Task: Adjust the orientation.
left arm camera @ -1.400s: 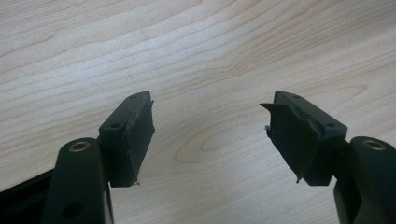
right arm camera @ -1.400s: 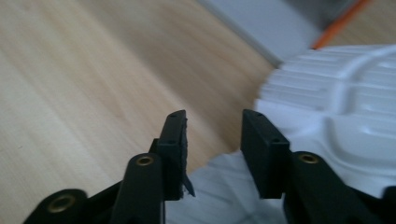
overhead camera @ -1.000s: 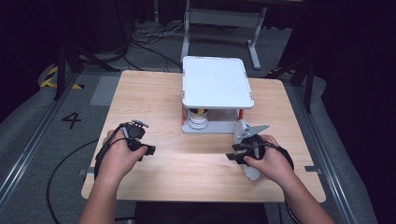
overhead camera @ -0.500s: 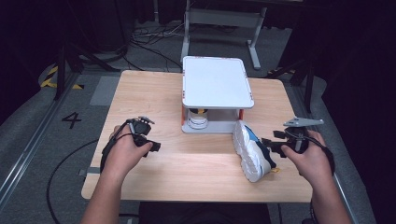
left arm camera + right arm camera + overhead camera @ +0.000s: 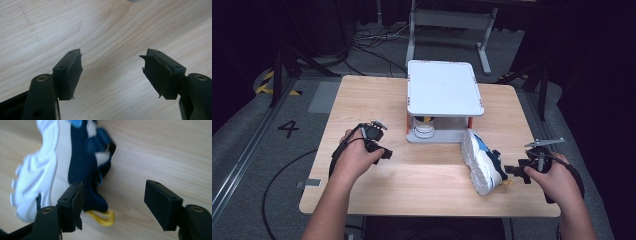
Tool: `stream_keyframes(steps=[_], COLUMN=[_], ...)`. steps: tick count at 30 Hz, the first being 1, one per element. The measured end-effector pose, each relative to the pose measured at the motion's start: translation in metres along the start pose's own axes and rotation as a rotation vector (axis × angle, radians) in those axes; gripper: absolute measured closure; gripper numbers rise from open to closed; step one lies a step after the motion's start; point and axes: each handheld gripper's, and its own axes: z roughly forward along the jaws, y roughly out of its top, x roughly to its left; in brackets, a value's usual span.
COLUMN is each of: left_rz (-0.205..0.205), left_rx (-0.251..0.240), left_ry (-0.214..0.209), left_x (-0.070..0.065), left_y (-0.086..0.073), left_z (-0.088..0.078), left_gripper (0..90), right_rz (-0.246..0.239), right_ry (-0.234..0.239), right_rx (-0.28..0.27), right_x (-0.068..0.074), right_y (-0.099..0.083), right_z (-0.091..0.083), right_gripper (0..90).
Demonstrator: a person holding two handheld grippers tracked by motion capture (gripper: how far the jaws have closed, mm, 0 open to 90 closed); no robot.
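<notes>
My right gripper (image 5: pixel 516 170) has just been opening — jaws wide, nothing between them — beside the sneaker (image 5: pixel 482 161) lying on its side near the white stand (image 5: pixel 444 90). Left gripper (image 5: pixel 382 150) gapes empty. A careless nudge could roll the sneaker off the table (image 5: pixel 362 100).

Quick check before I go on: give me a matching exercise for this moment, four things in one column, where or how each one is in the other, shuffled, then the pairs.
Things
1. sneaker
2. left gripper
3. right gripper
4. white cup

Place or state
A. under the raised white tray
B. lying on its side on the table, sole facing the person's left
C. open over bare wood, nothing between its fingers
D. open just beside the shoe's heel end, jaws just been opening, not gripping it

Pairs: 1-B, 2-C, 3-D, 4-A
</notes>
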Motion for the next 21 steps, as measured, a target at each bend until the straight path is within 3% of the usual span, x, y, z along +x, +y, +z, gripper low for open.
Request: stream_keyframes(steps=[2,5,8,14,16,19,21], left_rz=[0.008,0.010,0.011,0.011,0.018,0.003,0.007], left_rx=[0.007,0.005,0.009,0.009,0.009,0.007,0.004], left_ry=[0.000,0.002,-0.003,-0.005,-0.004,-0.009,-0.008], left_x=[0.000,0.000,0.000,-0.001,0.000,0.001,0.002], left_y=[0.001,0.003,0.004,0.005,0.005,0.004,0.004], left_z=[0.000,0.002,0.003,0.004,0.003,0.003,0.002], left_gripper=[31.1,31.1,31.1,31.0,31.0,31.0,31.0], right_rz=[-0.042,-0.057,-0.090,-0.141,-0.160,-0.177,-0.167], right_ry=[0.004,0.005,0.008,0.047,0.053,0.055,0.061], right_rx=[0.070,0.100,0.166,0.237,0.237,0.238,0.251], right_x=[0.001,0.000,-0.002,0.000,-0.001,-0.002,-0.002], right_y=[-0.004,-0.007,-0.012,-0.019,-0.018,-0.017,-0.016], right_z=[0.006,0.011,0.019,0.036,0.041,0.043,0.039], right_gripper=[35.2,35.2,34.7,33.6,41.1,64.8,74.9])
